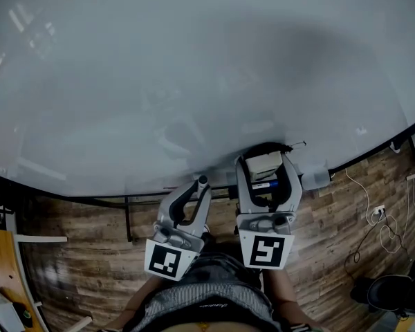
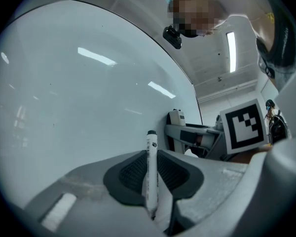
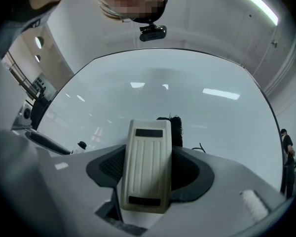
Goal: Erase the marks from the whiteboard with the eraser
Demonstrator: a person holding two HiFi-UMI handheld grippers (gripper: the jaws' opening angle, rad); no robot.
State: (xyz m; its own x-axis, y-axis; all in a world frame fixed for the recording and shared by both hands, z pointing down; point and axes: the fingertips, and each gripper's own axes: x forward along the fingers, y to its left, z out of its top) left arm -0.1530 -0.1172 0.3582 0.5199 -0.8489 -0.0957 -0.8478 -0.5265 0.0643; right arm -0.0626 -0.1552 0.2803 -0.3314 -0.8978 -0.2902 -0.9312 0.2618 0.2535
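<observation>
At the person's waist, low in the head view: left gripper (image 1: 202, 182) clamped on a white marker (image 2: 151, 172), cap end up. Beside it, right gripper (image 1: 265, 155) clamped on the cream eraser (image 3: 148, 167), dark felt toward the whiteboard (image 1: 194, 68), near its lower edge; contact unclear. Wood floor (image 1: 76, 241) below.

Right gripper (image 3: 148, 154) is grey with dark meshed pads, and between them sits a cream eraser (image 3: 147, 167) with a ribbed back, two dark strips and black felt. Left gripper (image 2: 153, 174) is the same grey, around a white marker (image 2: 151, 157) with a black cap. Cubes (image 1: 266, 250) are black-and-white squares. Ahead, the whiteboard (image 1: 194, 68) is pale grey-white.
</observation>
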